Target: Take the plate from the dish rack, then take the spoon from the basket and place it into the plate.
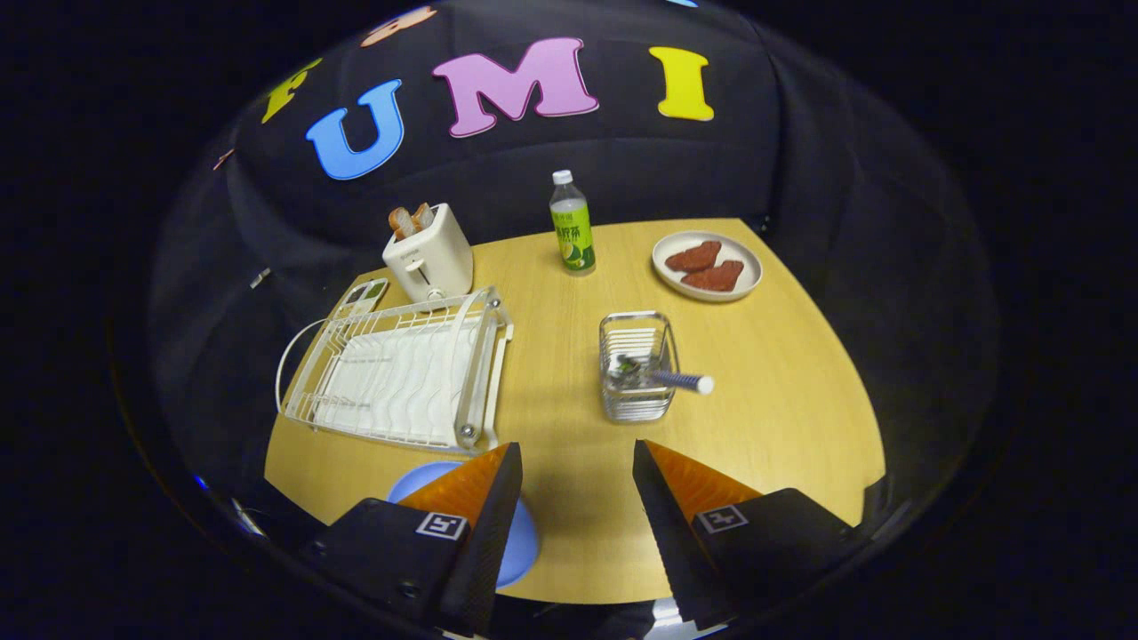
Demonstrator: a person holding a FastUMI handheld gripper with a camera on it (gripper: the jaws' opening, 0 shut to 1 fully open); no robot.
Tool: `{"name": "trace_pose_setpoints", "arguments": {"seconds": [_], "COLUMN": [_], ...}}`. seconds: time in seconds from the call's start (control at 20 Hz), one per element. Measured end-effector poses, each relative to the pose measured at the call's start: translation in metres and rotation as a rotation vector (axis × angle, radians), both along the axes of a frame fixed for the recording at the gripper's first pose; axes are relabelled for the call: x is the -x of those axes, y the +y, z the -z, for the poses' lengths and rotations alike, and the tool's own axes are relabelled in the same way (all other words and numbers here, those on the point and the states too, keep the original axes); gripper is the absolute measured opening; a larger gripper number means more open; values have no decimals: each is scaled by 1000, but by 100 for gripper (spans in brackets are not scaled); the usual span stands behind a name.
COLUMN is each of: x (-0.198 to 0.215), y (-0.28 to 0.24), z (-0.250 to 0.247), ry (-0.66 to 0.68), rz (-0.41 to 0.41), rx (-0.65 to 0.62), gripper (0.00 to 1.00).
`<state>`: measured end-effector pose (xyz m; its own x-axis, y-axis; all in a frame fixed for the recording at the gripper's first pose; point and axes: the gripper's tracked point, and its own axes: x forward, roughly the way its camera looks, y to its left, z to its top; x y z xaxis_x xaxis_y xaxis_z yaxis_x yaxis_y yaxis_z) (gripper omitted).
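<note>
A light blue plate (pixel 524 542) lies flat on the wooden table (pixel 782 418), mostly hidden under my left finger, near the front corner of the white wire dish rack (pixel 400 373). The rack holds nothing. Beyond my right finger stands a small wire basket (pixel 634 366) with a spoon (pixel 676 380) in it, its handle sticking out over the basket's right rim. My gripper (pixel 576 458) hovers above the table's near side, open, with nothing between the fingers.
A white toaster (pixel 429 253) with bread stands behind the rack, a phone (pixel 360 298) beside it. A green-labelled bottle (pixel 572 227) stands at the back middle. At the back right sits a white plate (pixel 707 267) with two reddish pieces of food.
</note>
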<state>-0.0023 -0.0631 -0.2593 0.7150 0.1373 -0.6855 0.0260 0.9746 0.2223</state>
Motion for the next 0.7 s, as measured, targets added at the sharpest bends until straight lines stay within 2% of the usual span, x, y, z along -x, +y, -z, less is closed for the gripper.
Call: {"name": "trace_pose_setpoints", "arguments": {"seconds": [0.15, 0.35, 0.5, 0.55, 0.65, 0.7], "x": [-24, -42, -49, -51, -51, -52], "y": [-36, -57, -56, -56, -58, -58], "z": [7, 31, 51, 57, 66, 68], "ry": [-7, 25, 52, 64, 84, 88], "rz": [3, -19, -65, -81, -91, -91], "rx": [78, 96, 102, 111, 121, 123], "gripper": [78, 78, 72, 69, 54, 36]}}
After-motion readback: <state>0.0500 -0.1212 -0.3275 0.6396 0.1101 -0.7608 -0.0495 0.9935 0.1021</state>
